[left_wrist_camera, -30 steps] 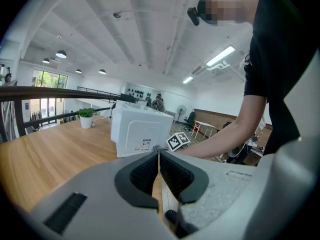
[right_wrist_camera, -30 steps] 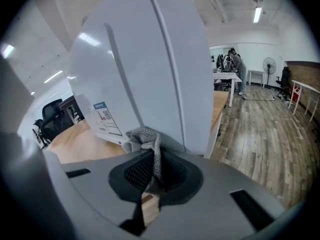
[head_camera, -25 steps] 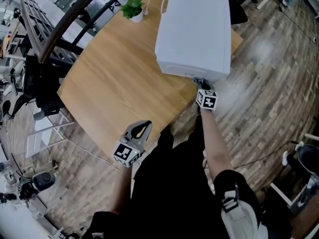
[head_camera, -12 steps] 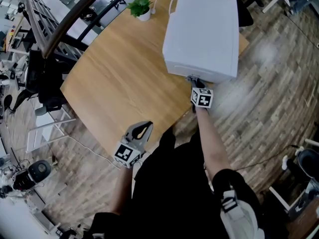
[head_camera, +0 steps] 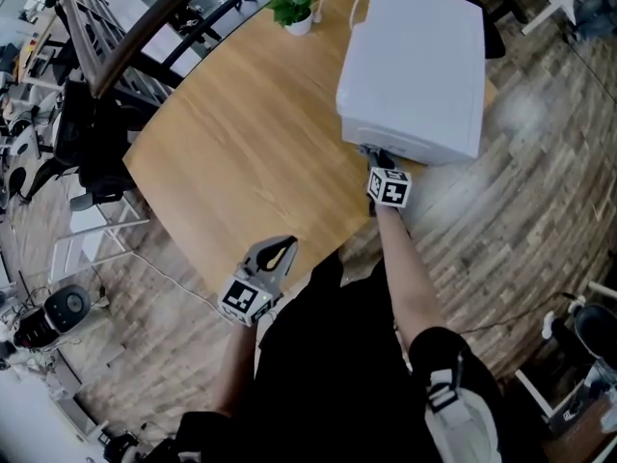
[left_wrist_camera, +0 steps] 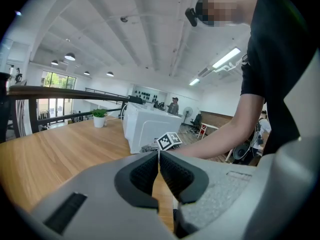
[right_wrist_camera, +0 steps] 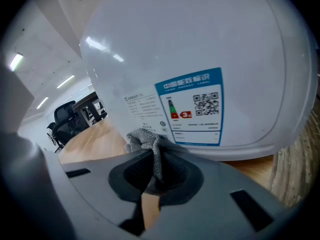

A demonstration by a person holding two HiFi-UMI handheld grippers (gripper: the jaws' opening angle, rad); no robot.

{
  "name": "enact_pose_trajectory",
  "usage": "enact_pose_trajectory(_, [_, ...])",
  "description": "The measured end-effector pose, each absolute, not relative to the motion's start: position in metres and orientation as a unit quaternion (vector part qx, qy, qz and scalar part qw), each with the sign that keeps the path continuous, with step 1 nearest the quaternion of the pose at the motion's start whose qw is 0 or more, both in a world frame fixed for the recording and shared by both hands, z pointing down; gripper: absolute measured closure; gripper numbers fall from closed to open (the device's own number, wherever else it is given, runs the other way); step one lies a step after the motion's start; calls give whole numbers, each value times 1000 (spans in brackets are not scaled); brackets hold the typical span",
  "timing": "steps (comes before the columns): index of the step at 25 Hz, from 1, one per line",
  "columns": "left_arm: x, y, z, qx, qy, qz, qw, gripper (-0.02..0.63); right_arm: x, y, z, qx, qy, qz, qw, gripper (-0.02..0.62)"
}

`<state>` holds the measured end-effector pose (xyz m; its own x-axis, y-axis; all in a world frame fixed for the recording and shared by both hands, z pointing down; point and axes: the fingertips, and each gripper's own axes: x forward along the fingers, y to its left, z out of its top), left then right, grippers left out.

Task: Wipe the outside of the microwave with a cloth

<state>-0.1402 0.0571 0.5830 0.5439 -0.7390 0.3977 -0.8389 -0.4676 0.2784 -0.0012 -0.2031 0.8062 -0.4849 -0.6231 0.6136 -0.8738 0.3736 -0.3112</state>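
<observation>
The boxy white microwave (head_camera: 415, 61) stands at the far right corner of the light wooden worktop (head_camera: 241, 152), with a small green potted plant (head_camera: 297, 10) near its far end. The right claw (head_camera: 374, 154) is clenched on a bunched grey knitted cloth (right_wrist_camera: 142, 139) and is held low against the microwave face nearest the person, just beside a blue-bordered printed label (right_wrist_camera: 192, 106). The cloth looks to be touching that panel, though contact is hard to confirm. The left claw (head_camera: 275, 254) hangs off the worktop's near edge, well apart from the microwave, clenched on nothing. By my reading the wiping is under way on this one face. No mark or sheen shows which surfaces have been done, so the top, the other sides and the rest of this panel should be counted as left.
</observation>
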Motion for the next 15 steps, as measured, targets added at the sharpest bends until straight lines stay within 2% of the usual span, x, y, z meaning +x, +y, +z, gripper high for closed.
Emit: enact_pose_trajectory(15, [-163, 61, 586, 844, -474, 113, 225, 595, -55, -204, 803, 445, -817, 308, 198, 577])
